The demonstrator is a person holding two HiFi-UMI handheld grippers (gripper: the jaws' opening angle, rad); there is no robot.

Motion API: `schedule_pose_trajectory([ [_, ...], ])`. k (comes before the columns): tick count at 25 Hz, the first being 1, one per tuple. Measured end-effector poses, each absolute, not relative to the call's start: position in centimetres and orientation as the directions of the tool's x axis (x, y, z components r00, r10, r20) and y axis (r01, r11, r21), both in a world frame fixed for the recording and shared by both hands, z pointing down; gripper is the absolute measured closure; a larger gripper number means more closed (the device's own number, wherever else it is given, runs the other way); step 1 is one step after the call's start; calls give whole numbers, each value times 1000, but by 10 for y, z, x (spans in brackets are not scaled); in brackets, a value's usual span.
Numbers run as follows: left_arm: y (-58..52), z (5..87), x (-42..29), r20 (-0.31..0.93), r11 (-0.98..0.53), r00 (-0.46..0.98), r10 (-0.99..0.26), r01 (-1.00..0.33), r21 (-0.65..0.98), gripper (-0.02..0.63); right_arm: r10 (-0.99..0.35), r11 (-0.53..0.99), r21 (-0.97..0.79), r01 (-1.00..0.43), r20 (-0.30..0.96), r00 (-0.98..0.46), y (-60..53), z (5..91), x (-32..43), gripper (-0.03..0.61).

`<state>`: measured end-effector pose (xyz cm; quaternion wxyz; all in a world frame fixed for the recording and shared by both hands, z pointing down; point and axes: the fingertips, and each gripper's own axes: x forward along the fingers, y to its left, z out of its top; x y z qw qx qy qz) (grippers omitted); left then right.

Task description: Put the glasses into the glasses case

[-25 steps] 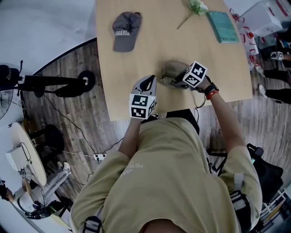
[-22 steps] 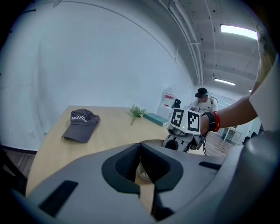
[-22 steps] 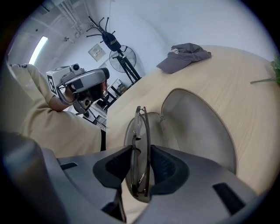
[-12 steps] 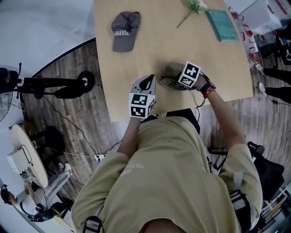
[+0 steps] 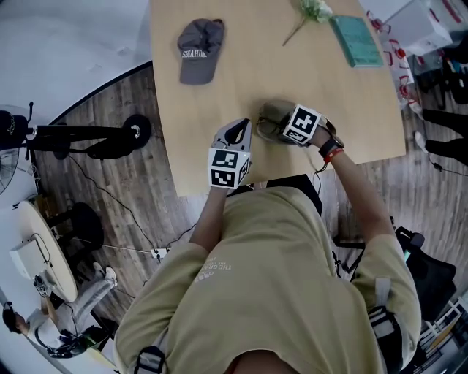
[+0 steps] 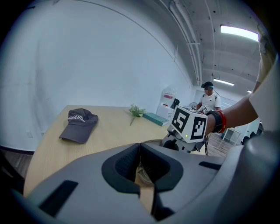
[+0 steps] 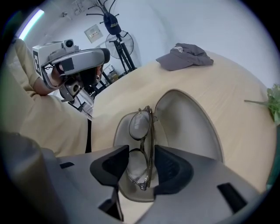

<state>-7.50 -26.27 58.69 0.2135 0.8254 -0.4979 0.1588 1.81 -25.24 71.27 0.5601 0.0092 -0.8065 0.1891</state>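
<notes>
The open grey glasses case [image 7: 188, 124] lies on the tan table near its front edge, also in the head view [image 5: 270, 115]. The folded glasses [image 7: 142, 148] rest in the case's lower shell. My right gripper [image 7: 142, 165] points steeply down over them. Its jaws are opening, with the glasses between the pads and a gap on the left side. In the head view the right gripper [image 5: 287, 130] covers much of the case. My left gripper [image 5: 235, 133] hovers just left of the case, shut and empty [image 6: 140, 151].
A grey cap [image 5: 199, 50] lies at the table's far left. A teal book [image 5: 357, 42] and a green sprig [image 5: 314, 10] sit at the far right. The table's front edge [image 5: 292, 182] runs close under both grippers. A person stands in the background of the left gripper view.
The right gripper has tipped further down and shifted slightly left over the case. The left gripper has not moved.
</notes>
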Motion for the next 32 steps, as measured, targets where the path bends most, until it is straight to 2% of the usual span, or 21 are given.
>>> schedule_pose_trajectory([
  [5, -260, 587, -75, 473, -414, 455, -755, -889, 194, 591, 152, 943, -247, -224, 916, -372, -256, 709, 18, 347],
  [21, -261, 568, -71, 444, -447, 476, -759, -877, 175, 591, -15, 916, -178, -359, 880, -475, -274, 674, 29, 337],
  [32, -272, 530, -65, 384, -480, 495, -779, -866, 140, 591, -280, 792, -174, -586, 749, -601, -283, 605, 53, 355],
])
